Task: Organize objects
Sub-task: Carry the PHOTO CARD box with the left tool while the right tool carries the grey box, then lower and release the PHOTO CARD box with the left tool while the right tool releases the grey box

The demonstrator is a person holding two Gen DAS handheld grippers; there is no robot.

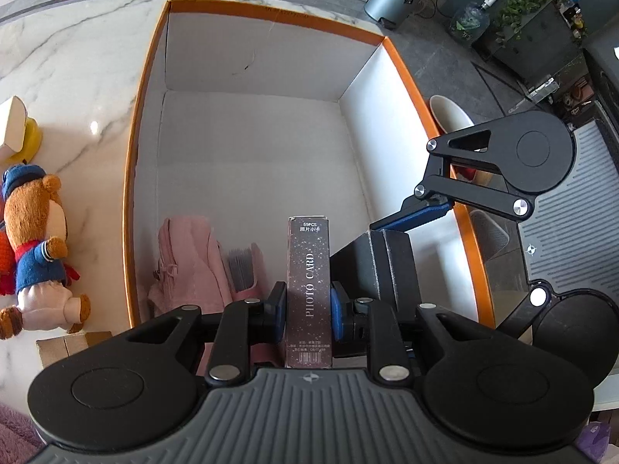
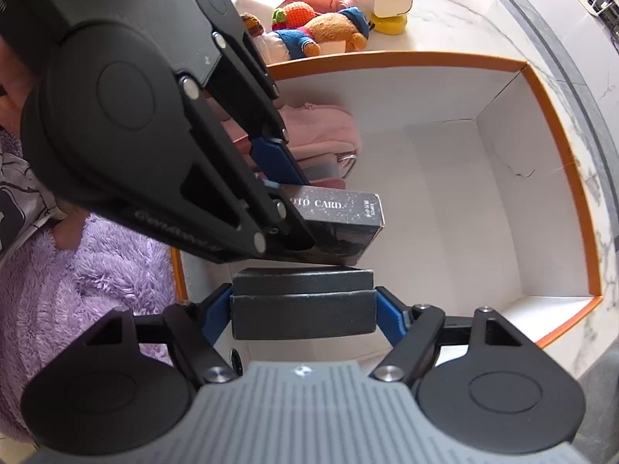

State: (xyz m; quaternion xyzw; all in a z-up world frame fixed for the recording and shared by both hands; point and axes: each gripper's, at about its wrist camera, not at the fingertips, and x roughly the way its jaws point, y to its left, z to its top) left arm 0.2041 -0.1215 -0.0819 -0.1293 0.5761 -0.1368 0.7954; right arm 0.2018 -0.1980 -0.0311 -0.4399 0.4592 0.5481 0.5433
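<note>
Left gripper [image 1: 308, 309] pinches a speckled photo card box [image 1: 308, 290] over the orange-rimmed box [image 1: 133, 178], pink pouch [image 1: 193, 259] near its corner, while right gripper [image 2: 303, 311] clasps a matte black block [image 2: 303, 305] beside it.

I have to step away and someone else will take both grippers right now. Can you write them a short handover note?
Left gripper: shut on the photo card box, held above the floor of the orange-rimmed box.
Right gripper: shut on a black foam block, also over the orange-rimmed box.
Done: the pink pouch already lies in a corner of the box.
Left: set down both held items inside, then fetch what is on the marble counter: the teddy bear, the crocheted strawberry, and the yellow item.
</note>
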